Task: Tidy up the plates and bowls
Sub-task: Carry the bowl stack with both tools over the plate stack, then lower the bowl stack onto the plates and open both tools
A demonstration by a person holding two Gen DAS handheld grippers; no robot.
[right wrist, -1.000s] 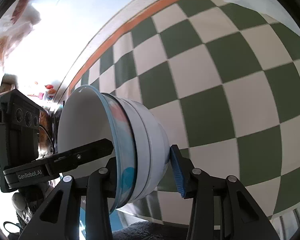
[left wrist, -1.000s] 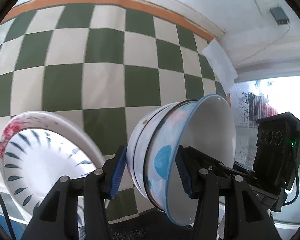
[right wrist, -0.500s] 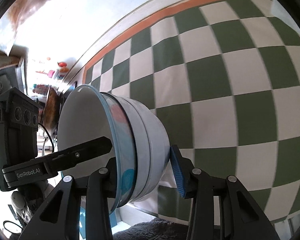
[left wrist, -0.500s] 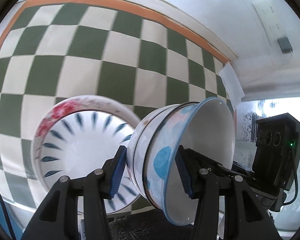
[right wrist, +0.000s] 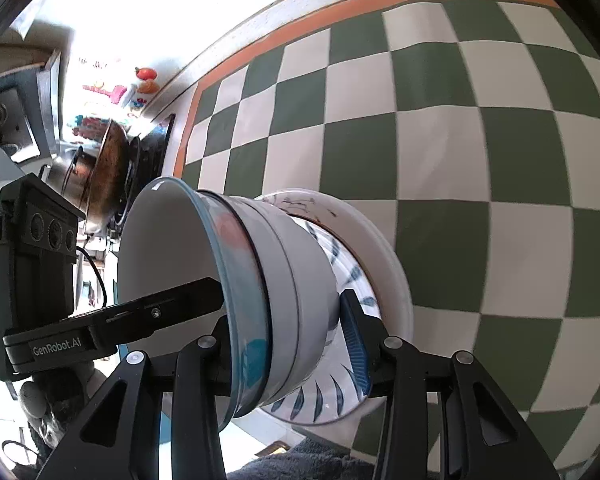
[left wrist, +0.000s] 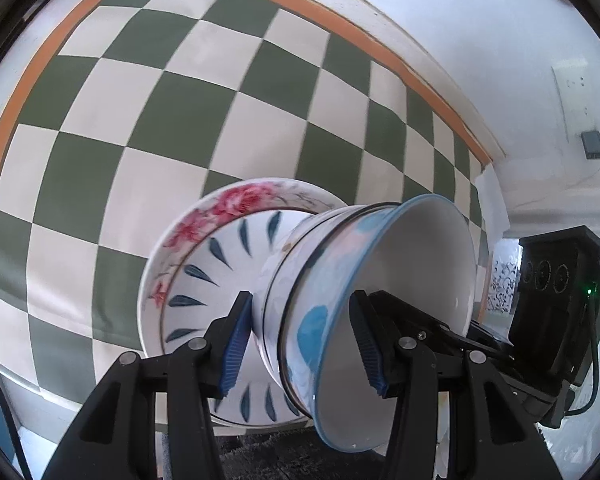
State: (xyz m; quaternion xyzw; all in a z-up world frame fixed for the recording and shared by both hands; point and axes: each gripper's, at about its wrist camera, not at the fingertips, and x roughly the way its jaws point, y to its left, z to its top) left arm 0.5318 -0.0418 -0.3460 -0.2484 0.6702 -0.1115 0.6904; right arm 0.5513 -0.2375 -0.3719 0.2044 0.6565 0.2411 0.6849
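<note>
The left gripper (left wrist: 304,344) and the right gripper (right wrist: 288,344) each clench opposite walls of a stack of bowls (left wrist: 340,304), which hangs tilted between them. Just beyond it lies a pile of plates (left wrist: 204,264) on the green-and-white checked cloth (left wrist: 160,100); the bowls seem not quite touching it.

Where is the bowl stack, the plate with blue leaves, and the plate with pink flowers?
bowl stack (left wrist: 412,280): left wrist view, white inside of the top bowl.
blue-leaf plate (left wrist: 216,276): left wrist view, its patterned face.
pink-flower plate (left wrist: 236,200): left wrist view, its flowered rim.
</note>
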